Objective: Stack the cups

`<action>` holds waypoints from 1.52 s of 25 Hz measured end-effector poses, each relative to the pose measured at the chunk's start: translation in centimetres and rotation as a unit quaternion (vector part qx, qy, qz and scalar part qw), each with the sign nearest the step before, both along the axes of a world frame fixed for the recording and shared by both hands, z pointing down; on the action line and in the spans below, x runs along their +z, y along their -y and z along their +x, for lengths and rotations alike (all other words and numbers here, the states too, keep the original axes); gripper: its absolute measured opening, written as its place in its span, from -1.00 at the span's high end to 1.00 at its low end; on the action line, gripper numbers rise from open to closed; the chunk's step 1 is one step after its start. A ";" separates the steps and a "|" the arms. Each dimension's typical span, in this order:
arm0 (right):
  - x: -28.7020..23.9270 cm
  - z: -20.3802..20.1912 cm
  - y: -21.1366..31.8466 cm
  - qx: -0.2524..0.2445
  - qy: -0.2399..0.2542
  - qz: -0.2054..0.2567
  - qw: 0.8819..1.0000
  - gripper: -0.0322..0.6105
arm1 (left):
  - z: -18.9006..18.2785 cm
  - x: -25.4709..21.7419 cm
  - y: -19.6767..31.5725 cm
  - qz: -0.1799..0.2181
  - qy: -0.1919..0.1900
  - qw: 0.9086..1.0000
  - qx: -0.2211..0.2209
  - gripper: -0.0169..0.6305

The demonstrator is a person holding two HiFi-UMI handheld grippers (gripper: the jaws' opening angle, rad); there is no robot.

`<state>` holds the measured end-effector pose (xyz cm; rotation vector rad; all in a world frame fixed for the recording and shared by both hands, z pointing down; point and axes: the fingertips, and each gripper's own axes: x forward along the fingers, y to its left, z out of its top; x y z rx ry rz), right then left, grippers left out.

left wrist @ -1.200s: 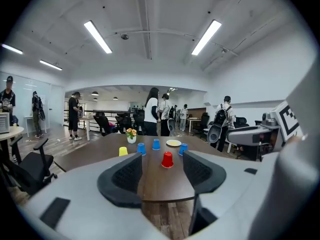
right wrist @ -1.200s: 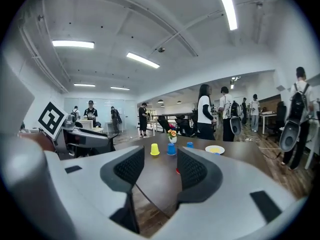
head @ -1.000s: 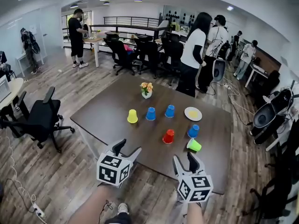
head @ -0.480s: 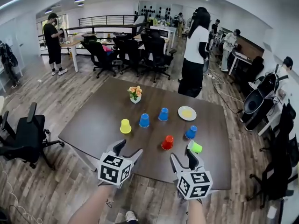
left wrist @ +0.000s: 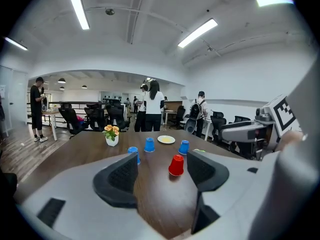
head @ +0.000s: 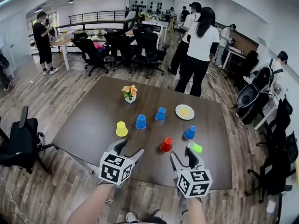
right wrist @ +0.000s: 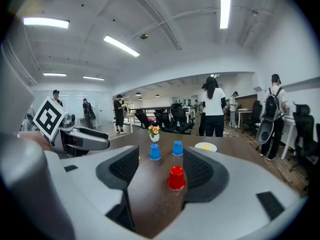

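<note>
While no cup is stacked yet, the red plastic cup (head: pixel 166 144) stands nearest on the brown wooden table (head: pixel 93 129), a lime-green cup (head: pixel 195 147) just right of it, seemingly on its side, and three blue cups (head: pixel 140 122) and a yellow cup (head: pixel 121 129) beyond it. The left gripper (head: pixel 130 148) and the right gripper (head: pixel 183 155) hover short of the red cup, tilted slightly down, jaws just opened wider, empty.

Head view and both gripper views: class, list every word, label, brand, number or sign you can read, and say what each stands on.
No readable text anywhere.
Left marker cube and right marker cube: black-and-white square patterns, no letters or digits.
Red cup, yellow cup, plate: plain, no print visible.
Anything farther back in the room: too small to read.
</note>
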<state>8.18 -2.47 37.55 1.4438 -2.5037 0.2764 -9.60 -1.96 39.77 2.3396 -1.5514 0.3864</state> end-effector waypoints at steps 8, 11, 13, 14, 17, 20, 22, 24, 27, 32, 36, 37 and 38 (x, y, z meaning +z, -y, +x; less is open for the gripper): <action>1.1 0.6 5.1 -0.002 0.005 0.001 1.000 0.09 | 0.6 0.7 4.6 0.003 0.008 1.000 -0.002 0.00; 1.2 0.4 8.0 -0.007 0.012 0.003 1.000 0.09 | 0.5 0.8 7.1 0.004 0.015 1.000 -0.005 0.00; 1.2 0.4 10.1 -0.012 0.016 0.004 1.000 0.09 | 0.6 0.7 9.0 0.007 0.020 1.000 -0.010 0.00; 1.2 0.4 11.2 -0.016 0.018 0.005 1.000 0.09 | 0.6 0.6 9.9 0.007 0.021 1.000 -0.014 0.00; 1.2 0.5 14.3 -0.026 0.020 0.001 0.999 0.09 | 0.6 0.6 12.6 0.005 0.019 0.999 -0.027 0.00; 1.7 0.4 16.9 -0.037 0.022 -0.006 0.999 0.09 | 0.8 1.2 14.8 -0.004 0.020 0.999 -0.034 0.00; 2.2 0.4 18.3 -0.045 0.024 -0.011 0.999 0.09 | 1.0 1.7 15.9 -0.009 0.021 0.999 -0.038 0.00; 2.6 0.2 19.4 -0.053 0.023 -0.016 0.998 0.09 | 1.0 2.0 16.8 -0.014 0.021 0.999 -0.044 0.00; 3.2 -0.2 20.4 -0.064 0.024 -0.023 0.997 0.09 | 0.8 2.5 17.6 -0.020 0.023 0.998 -0.049 0.00; 4.9 -1.0 20.5 -0.074 0.018 -0.036 0.996 0.09 | 0.7 3.5 18.0 -0.026 0.028 0.998 -0.044 0.00; 6.5 -1.6 19.7 -0.067 0.007 -0.047 0.997 0.09 | 0.3 5.0 18.0 -0.039 0.024 0.999 -0.027 0.00; 7.1 -1.7 19.4 -0.064 0.002 -0.051 0.997 0.09 | 0.3 5.3 18.0 -0.041 0.024 0.999 -0.020 0.00; 7.7 -1.7 19.2 -0.060 -0.002 -0.056 0.997 0.09 | 0.5 5.7 18.1 -0.042 0.024 0.999 -0.013 0.01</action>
